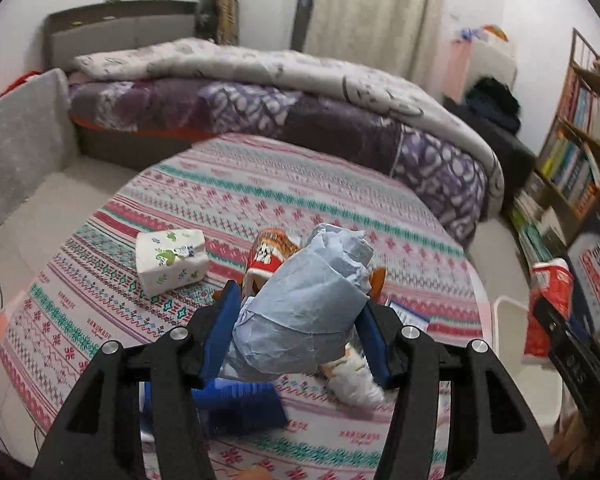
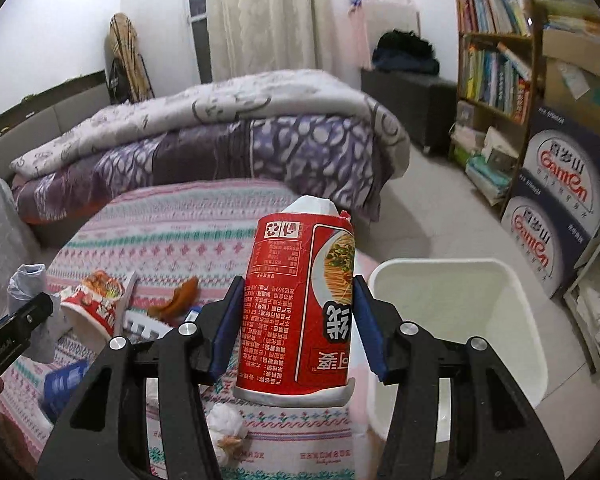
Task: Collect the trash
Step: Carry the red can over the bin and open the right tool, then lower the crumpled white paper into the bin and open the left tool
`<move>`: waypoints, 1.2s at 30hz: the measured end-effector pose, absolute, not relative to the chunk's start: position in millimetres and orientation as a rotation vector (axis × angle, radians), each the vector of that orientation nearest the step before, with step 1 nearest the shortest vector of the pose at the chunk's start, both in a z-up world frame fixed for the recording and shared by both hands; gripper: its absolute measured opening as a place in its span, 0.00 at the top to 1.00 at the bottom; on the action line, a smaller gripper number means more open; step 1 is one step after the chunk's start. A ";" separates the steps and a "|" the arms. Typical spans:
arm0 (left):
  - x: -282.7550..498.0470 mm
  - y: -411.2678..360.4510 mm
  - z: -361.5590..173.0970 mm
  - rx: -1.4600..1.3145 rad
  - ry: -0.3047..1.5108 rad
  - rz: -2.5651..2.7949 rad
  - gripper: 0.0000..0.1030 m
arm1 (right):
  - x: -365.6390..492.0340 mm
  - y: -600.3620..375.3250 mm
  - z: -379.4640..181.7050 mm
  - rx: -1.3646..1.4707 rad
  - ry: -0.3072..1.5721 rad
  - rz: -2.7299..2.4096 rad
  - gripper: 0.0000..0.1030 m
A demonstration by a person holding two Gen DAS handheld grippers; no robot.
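- We held the left gripper (image 1: 300, 312) closed on a crumpled blue paper (image 1: 304, 304), its blue pads pressing both sides and lifting it clear of the patterned tablecloth (image 1: 236, 192).
- On the cloth toward its left side lay a white tissue pack (image 1: 171, 261) with green leaf print.
- Behind the blue paper, near the middle of the cloth, a red noodle cup (image 1: 269, 256) lay on its side, with an orange scrap (image 2: 178, 296) just beside it.
- Toward the near edge we saw a blue wrapper (image 1: 240, 404) and a white paper ball (image 1: 358, 380).
- We held the right gripper (image 2: 296, 320) clamped on a second red noodle cup (image 2: 300, 308), upside down and raised above the cloth.
- A white bin (image 2: 460, 320) stood on the floor just beside the cloth's right edge, below and right of that cup.
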State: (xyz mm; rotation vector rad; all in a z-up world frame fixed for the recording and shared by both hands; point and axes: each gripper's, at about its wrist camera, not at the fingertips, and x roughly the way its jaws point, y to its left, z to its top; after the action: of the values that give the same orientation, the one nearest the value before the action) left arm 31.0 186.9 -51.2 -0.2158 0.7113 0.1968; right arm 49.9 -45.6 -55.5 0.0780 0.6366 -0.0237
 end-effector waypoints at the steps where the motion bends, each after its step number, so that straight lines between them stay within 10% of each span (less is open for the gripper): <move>1: 29.5 183.8 -49.5 -0.222 0.701 0.205 0.46 | 47.3 -45.6 -54.2 0.076 0.627 -0.029 0.51; 28: 50.4 42.2 -33.8 -0.090 0.739 -0.003 0.46 | 42.1 -169.1 -58.9 0.326 0.700 -0.288 0.48; 36: 62.5 -8.7 -35.6 -0.057 0.783 -0.113 0.46 | 25.9 -208.7 -53.2 0.423 0.666 -0.436 0.16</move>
State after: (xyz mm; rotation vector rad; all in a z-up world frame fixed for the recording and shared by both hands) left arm 62.5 -8.7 -35.6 -0.0566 0.7830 -0.1127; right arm 25.9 -208.7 -53.2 0.4233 0.6659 -0.4363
